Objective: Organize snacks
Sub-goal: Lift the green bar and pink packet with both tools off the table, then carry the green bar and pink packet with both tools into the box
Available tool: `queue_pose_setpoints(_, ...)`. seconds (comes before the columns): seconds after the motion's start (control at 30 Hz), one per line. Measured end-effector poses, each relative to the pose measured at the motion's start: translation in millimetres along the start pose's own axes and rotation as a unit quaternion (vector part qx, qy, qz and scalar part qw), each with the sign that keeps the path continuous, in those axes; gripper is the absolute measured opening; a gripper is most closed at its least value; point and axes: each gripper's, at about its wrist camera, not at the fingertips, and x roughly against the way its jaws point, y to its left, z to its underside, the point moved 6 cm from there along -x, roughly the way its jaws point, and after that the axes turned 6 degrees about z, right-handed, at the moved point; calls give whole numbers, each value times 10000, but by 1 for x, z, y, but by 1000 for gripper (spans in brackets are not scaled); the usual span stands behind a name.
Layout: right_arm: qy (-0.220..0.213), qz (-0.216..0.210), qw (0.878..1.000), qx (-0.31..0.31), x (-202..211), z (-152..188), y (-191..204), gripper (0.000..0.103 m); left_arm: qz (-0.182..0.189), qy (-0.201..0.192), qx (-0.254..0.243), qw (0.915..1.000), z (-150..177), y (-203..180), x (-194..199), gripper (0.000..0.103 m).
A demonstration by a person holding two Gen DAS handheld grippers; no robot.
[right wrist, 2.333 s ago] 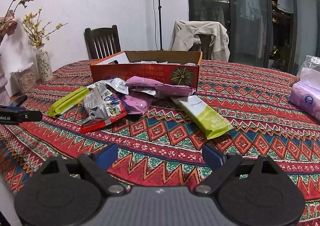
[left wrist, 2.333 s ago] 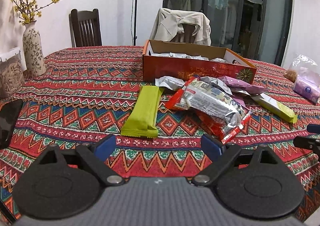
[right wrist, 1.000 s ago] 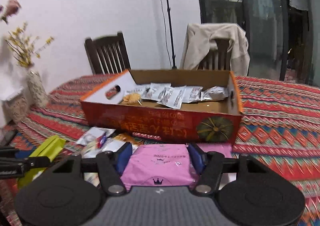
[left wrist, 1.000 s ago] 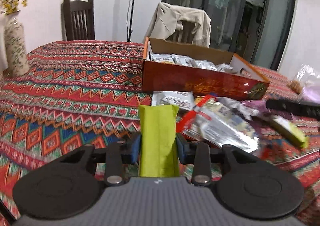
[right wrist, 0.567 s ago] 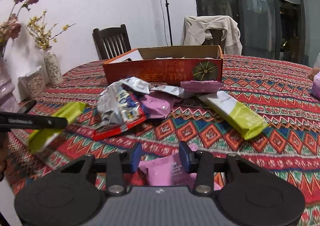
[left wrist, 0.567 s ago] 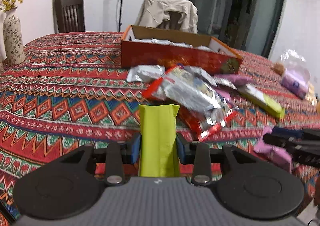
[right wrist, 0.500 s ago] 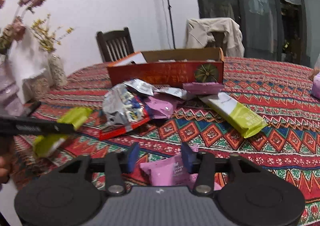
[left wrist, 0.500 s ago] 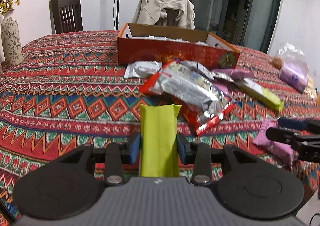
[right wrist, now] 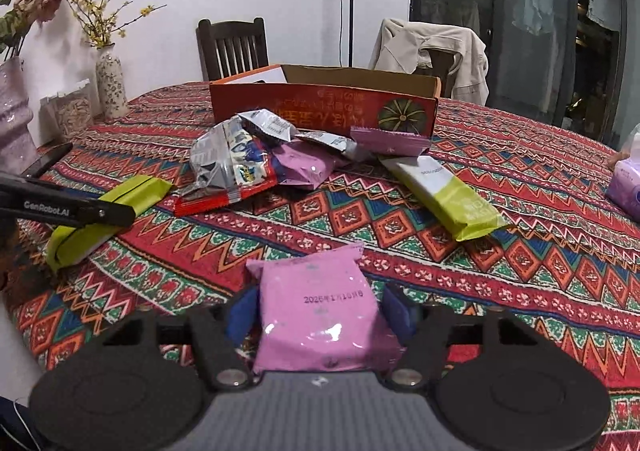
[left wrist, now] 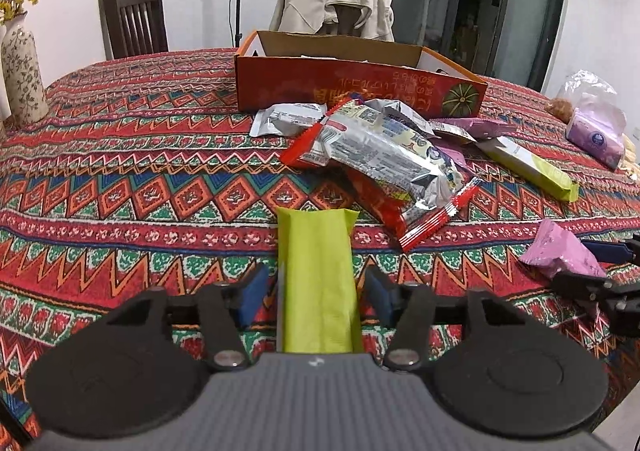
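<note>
**Two snack packets between parted pads, near counter edge**

Left hand-held gripper (left wrist: 316, 291) stands released around a green packet (left wrist: 318, 283); right hand-held gripper (right wrist: 318, 311), likewise released, flanks a pink packet (right wrist: 320, 311). Packet bases are hidden. Beyond, a snack heap (left wrist: 384, 159) blocks the orange box (left wrist: 360, 89), its contents barely visible.

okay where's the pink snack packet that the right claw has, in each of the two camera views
Left wrist view: the pink snack packet is at the far right edge, in the right claw above the tablecloth.
Right wrist view: it fills the bottom centre, between the blue fingers.
Shared landmark: the orange cardboard box at the back of the snack pile.
</note>
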Motion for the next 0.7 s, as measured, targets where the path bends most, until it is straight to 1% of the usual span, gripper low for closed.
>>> queue_pose_setpoints(0.03,5,-53,10000,-74,1,-1,-1,60,8,1,-76,10000,0,-2,1,36)
queue_pose_setpoints(0.17,-72,-156,9995,-267,4,-3,-3,60,71,-49,-110,9999,-2,-5,6,35)
queue_pose_setpoints(0.27,-132,-179,9994,-281,5,-7,-1,60,65,-198,-59,9998,-9,-2,14,35)
queue_pose_setpoints(0.33,-200,-239,9989,-341,5,-12,0,60,78,-334,20,9994,-19,3,18,34)
queue_pose_setpoints(0.43,-457,-325,9973,-473,5,-28,0,60,115,-540,135,9984,-41,10,20,34)
queue_pose_setpoints(0.5,-635,-420,9955,-560,4,-44,1,60,205,-673,134,9974,-64,13,19,34)
queue_pose_setpoints(0.57,-778,-530,9937,-613,-1,-67,1,60,397,-919,11,9950,-100,13,19,34)
queue_pose_setpoints(0.63,-941,-612,9920,-575,-10,-98,3,60,565,-1183,-115,9913,-135,13,18,34)
queue_pose_setpoints(0.7,-1101,-675,9904,-489,-24,-132,4,60,630,-1307,-254,9891,-174,15,6,34)
